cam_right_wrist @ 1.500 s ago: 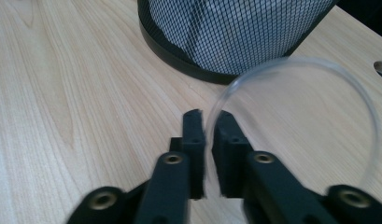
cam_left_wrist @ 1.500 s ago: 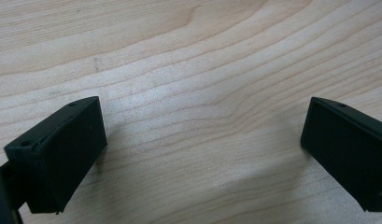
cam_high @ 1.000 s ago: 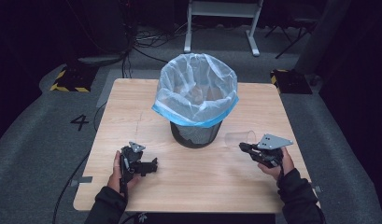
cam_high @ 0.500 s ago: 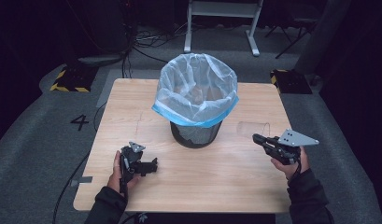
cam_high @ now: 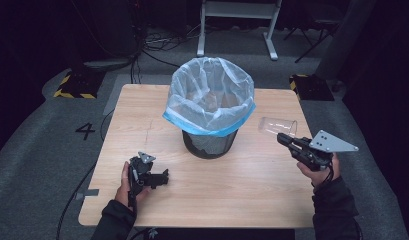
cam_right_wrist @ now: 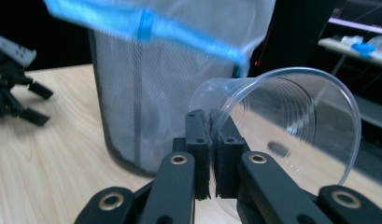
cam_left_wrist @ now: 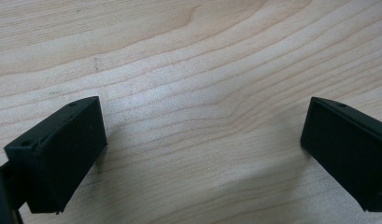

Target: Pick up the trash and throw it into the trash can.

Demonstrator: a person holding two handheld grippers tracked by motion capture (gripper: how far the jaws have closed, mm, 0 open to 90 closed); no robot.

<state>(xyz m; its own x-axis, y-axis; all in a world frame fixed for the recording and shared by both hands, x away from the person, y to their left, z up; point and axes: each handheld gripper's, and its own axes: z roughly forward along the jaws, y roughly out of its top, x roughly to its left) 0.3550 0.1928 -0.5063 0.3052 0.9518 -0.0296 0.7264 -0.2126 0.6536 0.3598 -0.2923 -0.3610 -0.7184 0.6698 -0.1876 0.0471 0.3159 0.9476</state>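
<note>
A clear plastic cup (cam_high: 278, 127) hangs tipped on its side above the table's right edge, its wall pinched by my right gripper (cam_high: 285, 140). In the right gripper view the cup (cam_right_wrist: 291, 126) has its mouth turned to the right, and the gripper (cam_right_wrist: 211, 154) is shut on its rim. Just left of it stands a black mesh bin (cam_high: 210, 141) lined with a translucent bag with a blue hem (cam_high: 210, 95); the same bin (cam_right_wrist: 146, 107) rises close ahead. My left gripper (cam_high: 161, 178) rests low over the table's front left, open, with bare wood between its jaws (cam_left_wrist: 202, 149).
The wooden table (cam_high: 142, 115) carries the bin at its middle. Grey carpet surrounds it, with a "4" marked on the floor (cam_high: 85, 131) at left. A white stand (cam_high: 237, 20) and cables lie beyond the far edge.
My right gripper has moved right and risen from the table, carrying the clear cup up beside the bin. The left gripper has stayed put.
</note>
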